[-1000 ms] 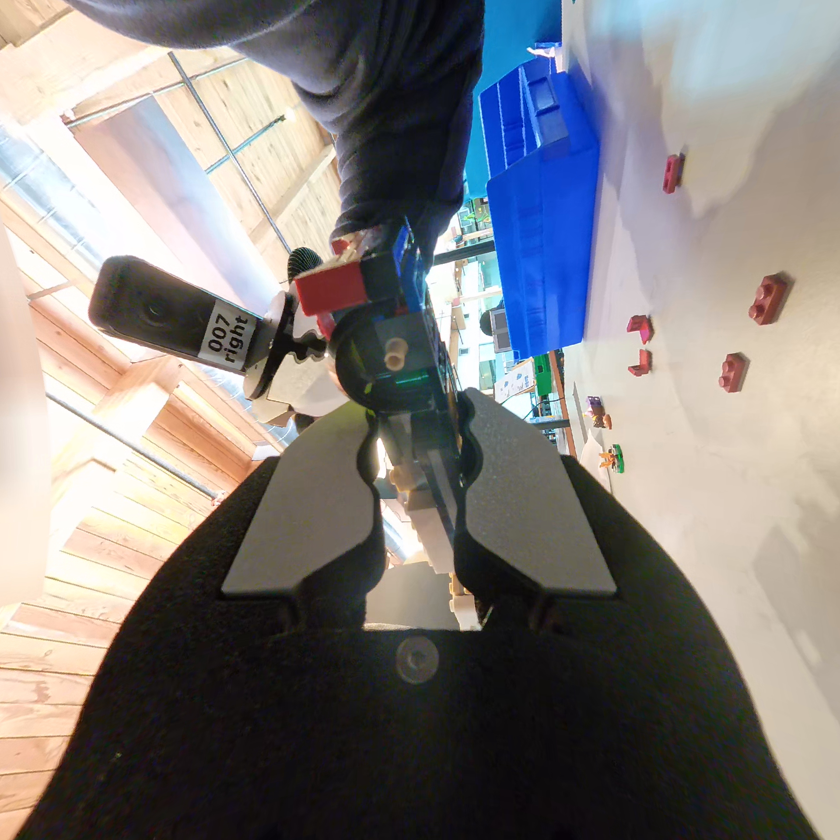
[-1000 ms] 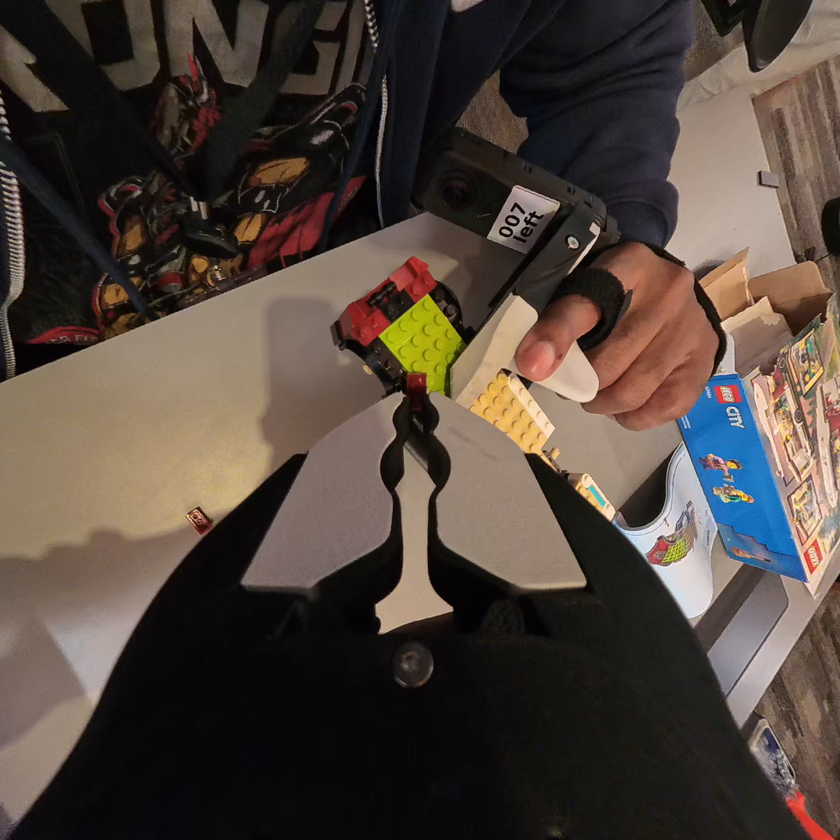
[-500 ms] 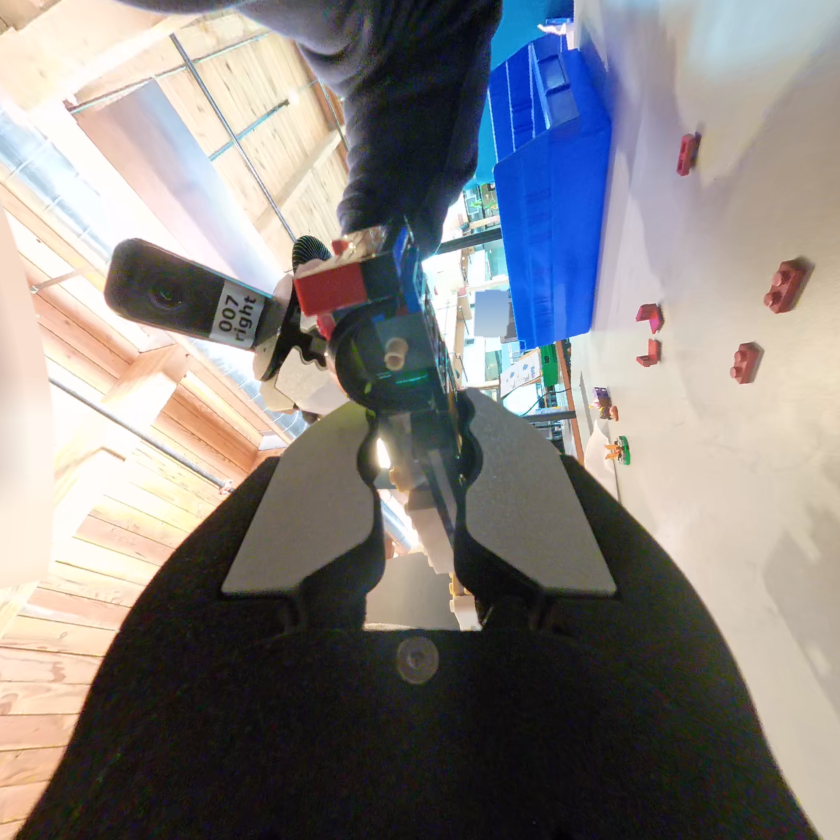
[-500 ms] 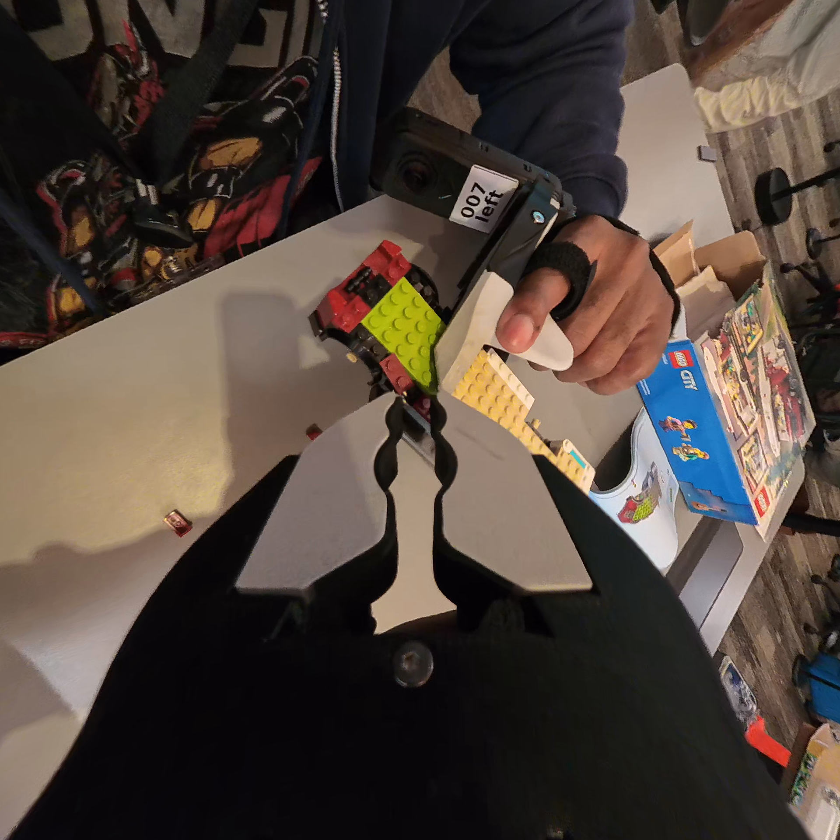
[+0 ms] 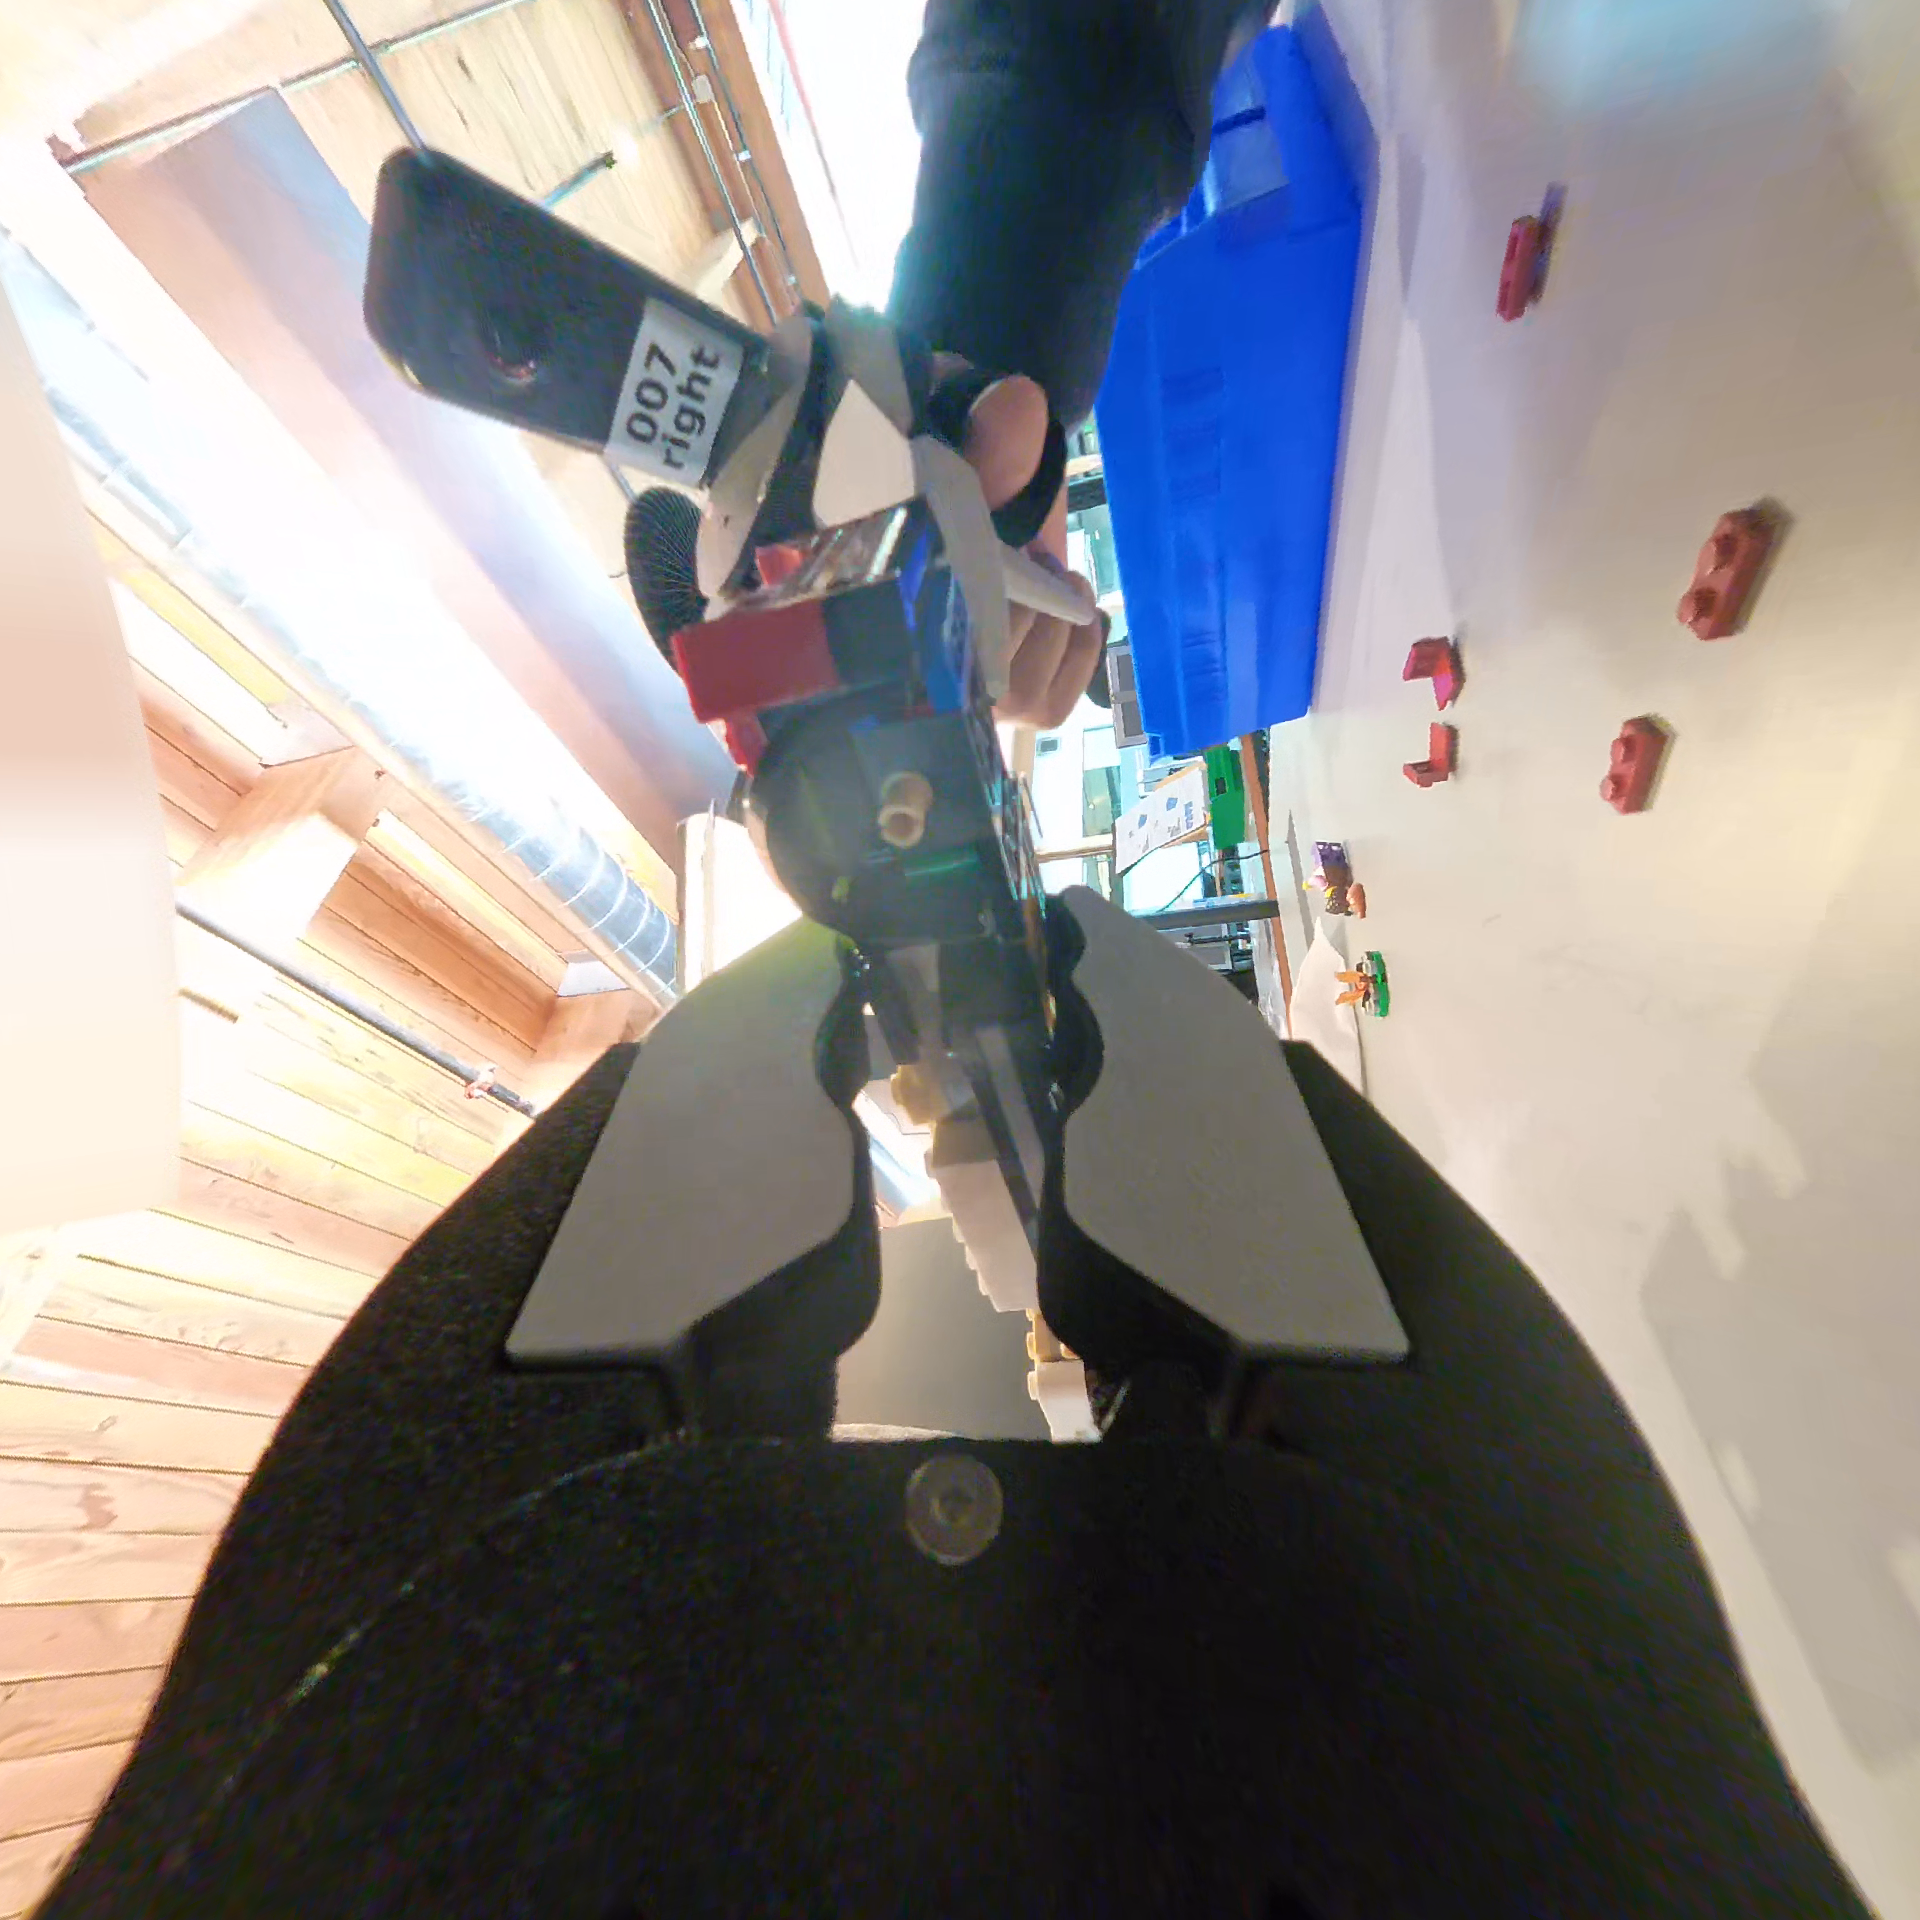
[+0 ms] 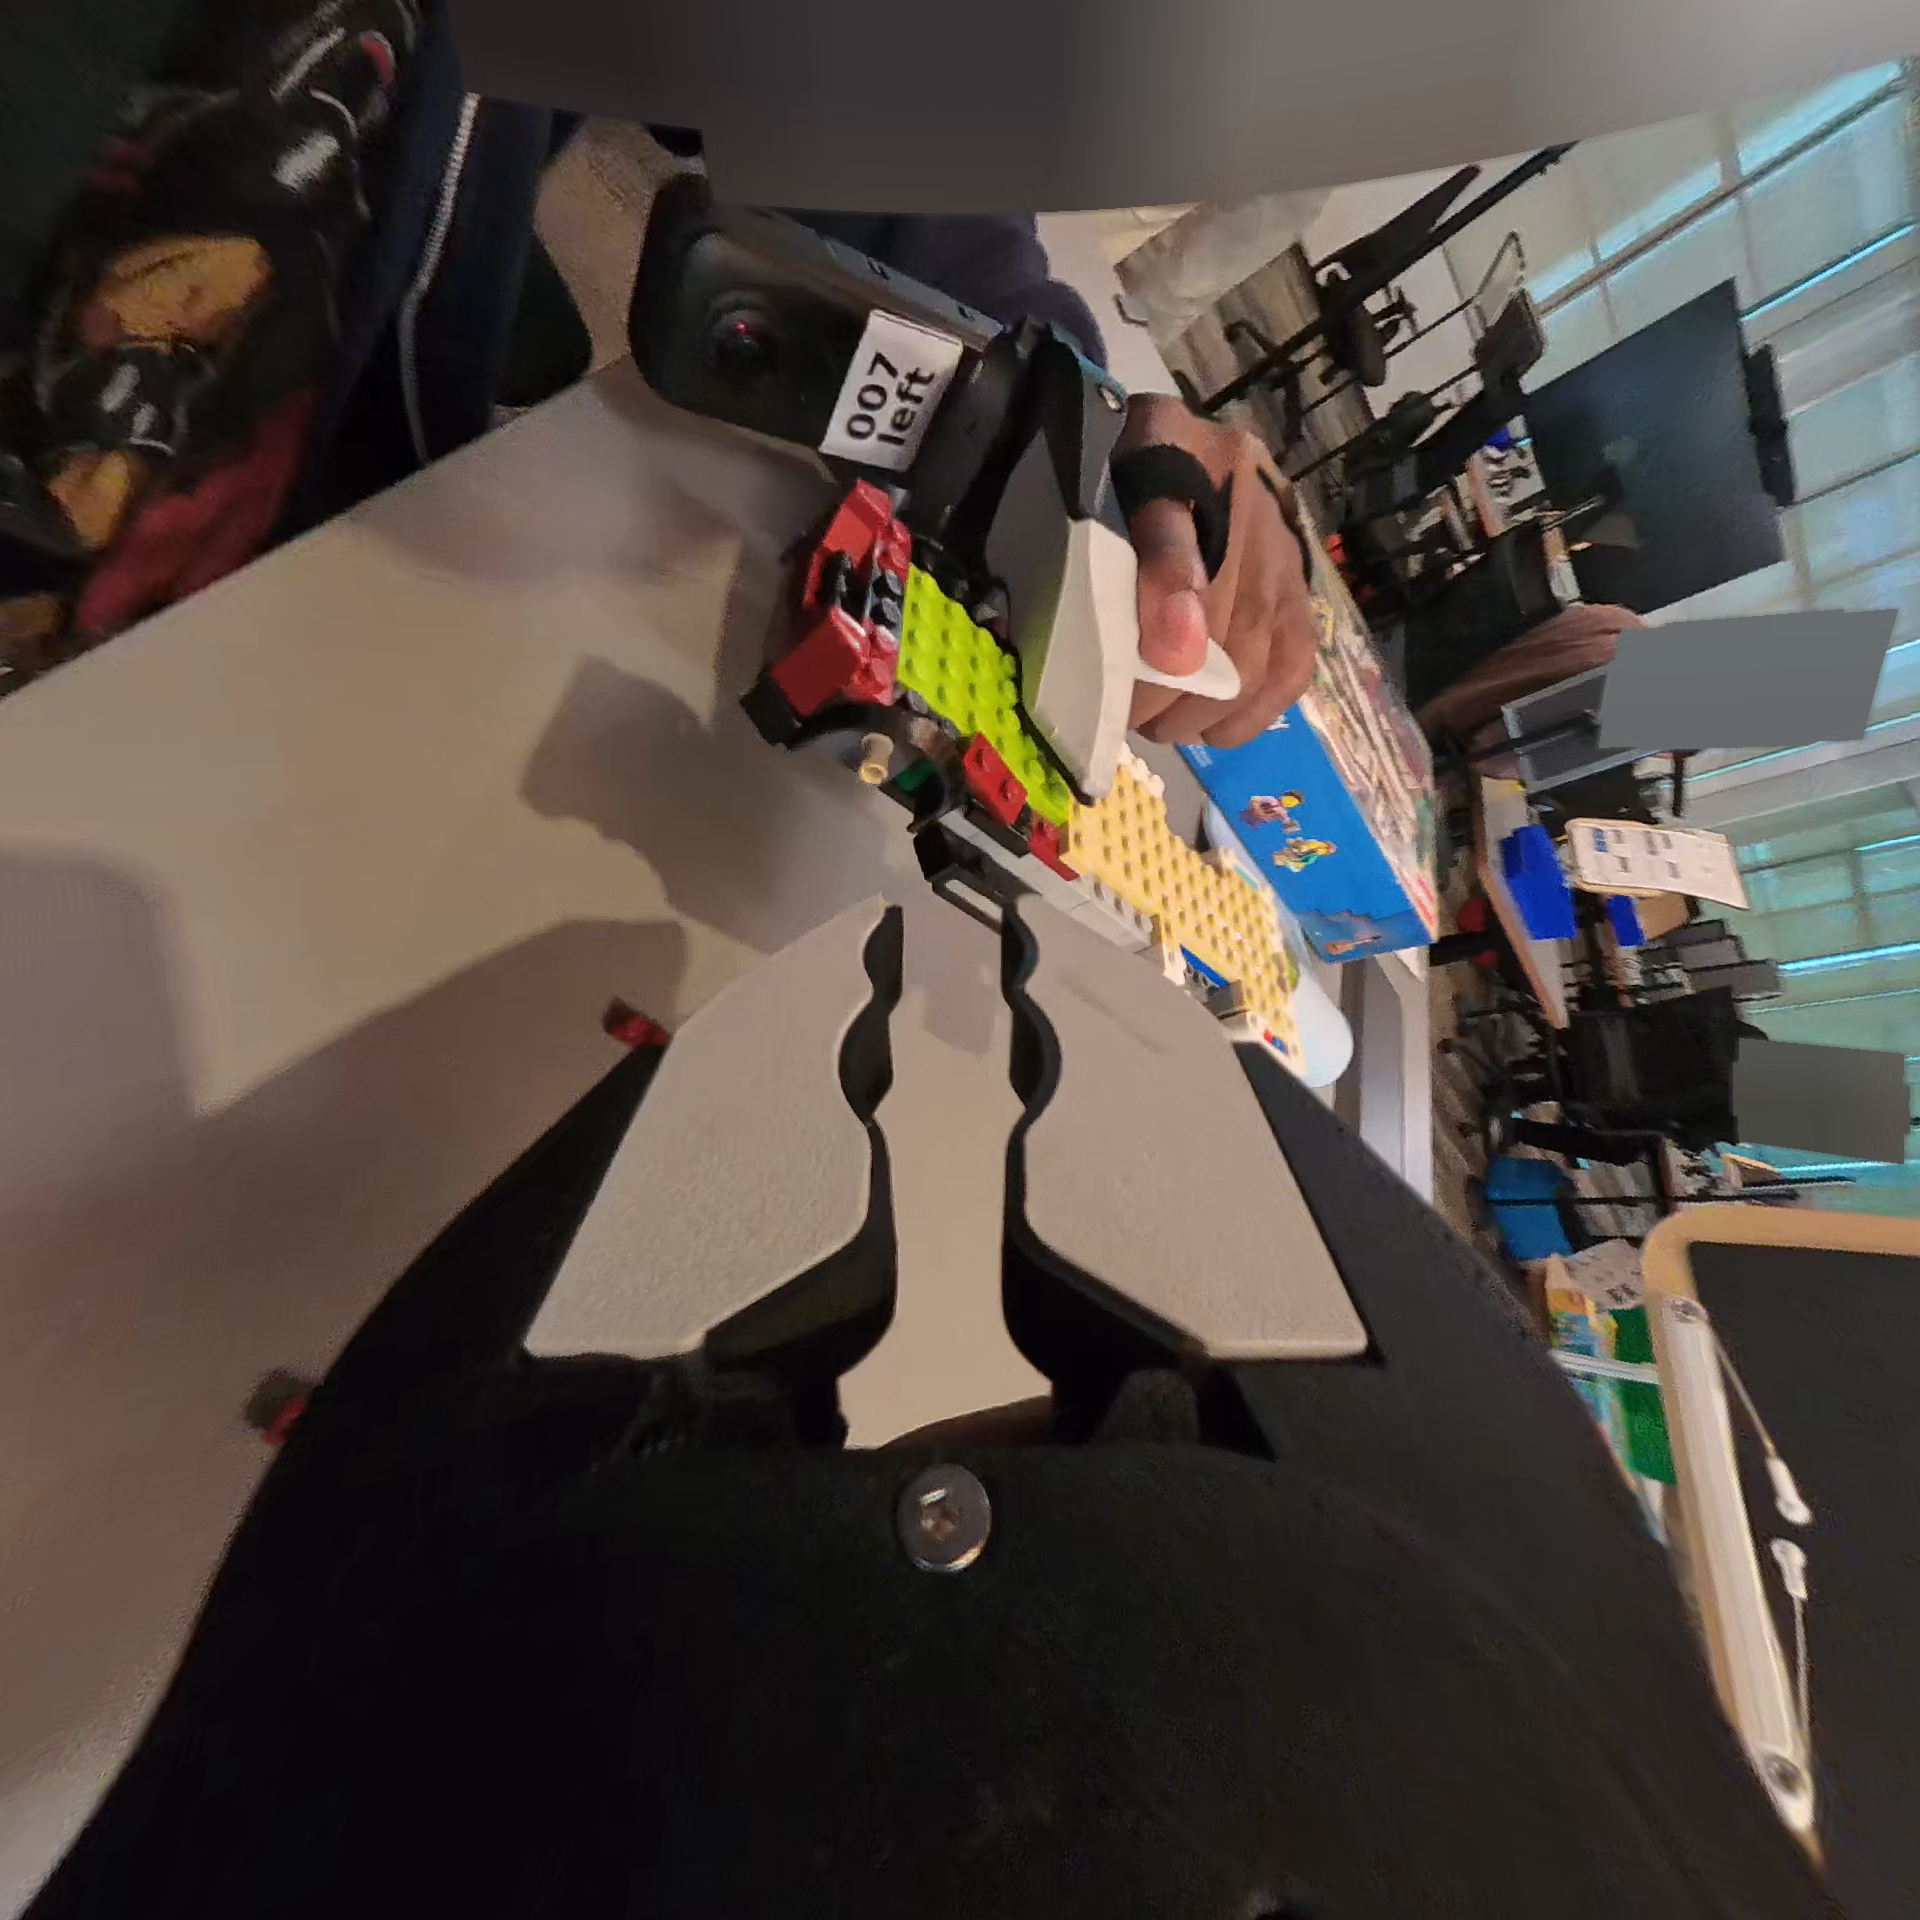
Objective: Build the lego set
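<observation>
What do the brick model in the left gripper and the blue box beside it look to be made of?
Brick model: hard moulded plastic, glossy, going by its studded lime and yellow plates and sharp edges. Blue box: probably printed cardboard, with flat panels, folded corners and a slight sheen.

Brick model (image 6: 966, 686): lime, tan and red plates (black underside); loose bricks (image 5: 1730, 584) dark red; bin (image 5: 1226, 499) blue.

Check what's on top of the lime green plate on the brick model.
On the lime green plate a finger of the left gripper presses down on its far half; the near studs show bare. Anything beneath that finger is hidden.
</observation>
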`<state>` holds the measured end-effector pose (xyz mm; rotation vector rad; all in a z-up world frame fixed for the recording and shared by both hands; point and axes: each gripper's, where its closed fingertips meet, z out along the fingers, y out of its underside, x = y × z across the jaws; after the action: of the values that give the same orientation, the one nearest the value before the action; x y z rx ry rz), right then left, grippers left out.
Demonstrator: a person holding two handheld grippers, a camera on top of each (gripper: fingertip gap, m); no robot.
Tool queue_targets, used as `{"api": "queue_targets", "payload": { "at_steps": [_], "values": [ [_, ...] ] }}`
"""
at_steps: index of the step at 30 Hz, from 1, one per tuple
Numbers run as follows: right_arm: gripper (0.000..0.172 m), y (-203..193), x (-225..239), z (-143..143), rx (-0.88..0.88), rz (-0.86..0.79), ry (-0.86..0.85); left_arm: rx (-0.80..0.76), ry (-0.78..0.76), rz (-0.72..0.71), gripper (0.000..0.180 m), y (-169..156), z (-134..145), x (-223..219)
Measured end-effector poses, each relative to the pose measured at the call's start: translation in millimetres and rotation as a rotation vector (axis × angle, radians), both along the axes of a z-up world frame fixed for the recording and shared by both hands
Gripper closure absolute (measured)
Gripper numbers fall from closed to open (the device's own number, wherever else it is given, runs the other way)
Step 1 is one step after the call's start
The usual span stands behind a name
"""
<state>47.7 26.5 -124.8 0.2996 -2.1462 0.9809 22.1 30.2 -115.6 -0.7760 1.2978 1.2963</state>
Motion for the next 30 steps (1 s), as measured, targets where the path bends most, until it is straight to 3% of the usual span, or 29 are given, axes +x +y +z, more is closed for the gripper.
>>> {"api": "queue_targets", "payload": {
  "at_steps": [13,30],
  "values": [
    [0.147,-13,0,-14,0.020,-0.004,0.238,-0.070,-0.004,-0.014,0.149,2,-16,0],
    [0.147,-29,11,-17,0.090,0.055,0.291,-0.121,-0.033,-0.076,0.149,-1,-20,15]
  ]
}}
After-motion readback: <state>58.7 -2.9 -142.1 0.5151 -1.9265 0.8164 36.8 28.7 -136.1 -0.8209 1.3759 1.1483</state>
